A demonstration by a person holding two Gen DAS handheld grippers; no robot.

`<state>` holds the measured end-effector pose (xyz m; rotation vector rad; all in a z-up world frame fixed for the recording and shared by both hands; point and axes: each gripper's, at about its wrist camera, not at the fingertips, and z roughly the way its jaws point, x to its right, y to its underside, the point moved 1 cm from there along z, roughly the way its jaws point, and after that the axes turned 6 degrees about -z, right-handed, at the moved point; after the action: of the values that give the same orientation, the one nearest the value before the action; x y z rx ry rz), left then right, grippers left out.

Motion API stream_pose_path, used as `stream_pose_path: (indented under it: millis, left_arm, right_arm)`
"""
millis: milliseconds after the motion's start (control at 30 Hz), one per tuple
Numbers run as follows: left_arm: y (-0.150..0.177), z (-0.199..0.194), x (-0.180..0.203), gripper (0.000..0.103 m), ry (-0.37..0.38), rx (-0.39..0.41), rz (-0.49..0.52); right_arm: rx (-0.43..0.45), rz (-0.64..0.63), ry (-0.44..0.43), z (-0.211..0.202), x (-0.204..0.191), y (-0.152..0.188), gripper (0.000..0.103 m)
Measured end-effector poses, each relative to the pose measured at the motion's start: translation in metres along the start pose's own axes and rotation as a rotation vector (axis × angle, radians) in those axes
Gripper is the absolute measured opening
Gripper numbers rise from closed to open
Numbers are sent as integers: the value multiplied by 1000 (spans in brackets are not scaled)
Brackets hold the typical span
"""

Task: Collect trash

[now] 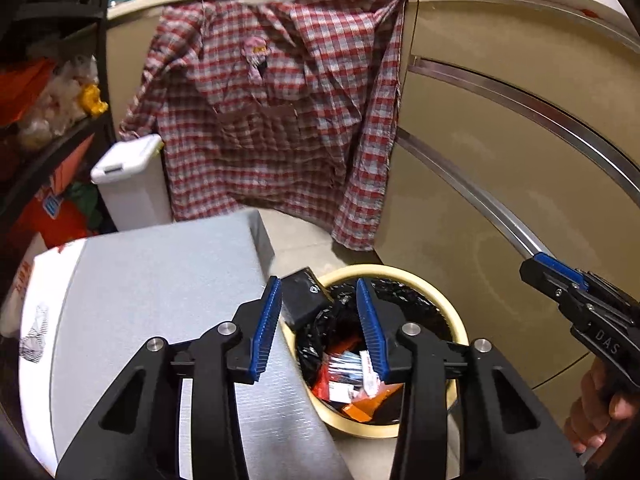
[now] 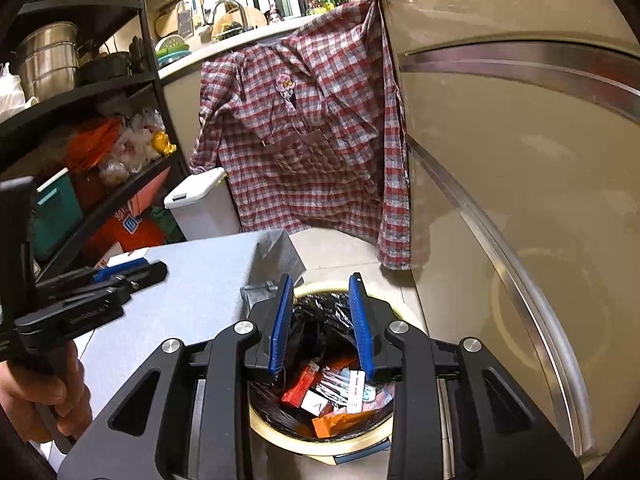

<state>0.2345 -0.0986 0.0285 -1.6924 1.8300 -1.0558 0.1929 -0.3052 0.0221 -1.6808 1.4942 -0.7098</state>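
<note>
A round cream bin [image 1: 400,270] with a black liner stands on the floor beside a grey table [image 1: 160,280]. Red, orange and white packets [image 1: 344,372] lie inside it. A black box [image 1: 304,296] sits tilted at the bin's near-left rim, by the table edge. My left gripper [image 1: 317,282] hangs open above that rim; the box lies just beyond its left pad and the pads do not press on it. My right gripper [image 2: 320,278] is open over the bin [image 2: 280,440] and its packets [image 2: 332,392], with nothing between its pads. Each gripper shows in the other view, the right [image 1: 540,264] and the left [image 2: 148,270].
A red plaid shirt [image 1: 280,120] hangs from the counter behind the bin. Beige cabinet fronts [image 1: 520,160] curve along the right. A small white lidded bin [image 1: 128,176] and a black shelf rack [image 2: 100,120] full of bags and pots stand at the left.
</note>
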Motion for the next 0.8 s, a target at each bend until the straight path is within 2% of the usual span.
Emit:
stream_pose_path:
  millis: [200,300,367,433,500,533,567,700,800]
  left_arm:
    - [20,-32,-4,39,-49,33,-56]
    - [35,-53,-4,39,-71,45,-68]
    - [48,-72,-2,40,-72,52,-78]
    - [61,-96,1,45,-76,69,-76]
    - [72,-115,3,60,-84,84,-79]
    - [80,-129,5,62,-87,89,-80]
    - [85,-136,6,62,-90,91,-82]
    - [104,-164,10,79,-114,96,-99]
    - [119,-173,10,86,-121,93,-106]
  right_arm:
    - [21,-12,20,-25,-12,8,31]
    - [44,-4,38,-53,-19,19,53]
    - [54,-3,51,-74,-27,30,58]
    - [62,-10,61,-91,-34,40,69]
    - [69,-20,82,-107,-42,52,77]
    - [71,-23,92,-116,-47,60,82]
    - [73,-25,103,-124,-51,67,84]
    - [57,-19,147,-148,-59,95,91]
    - [41,-16,184,-158,-60,111,93]
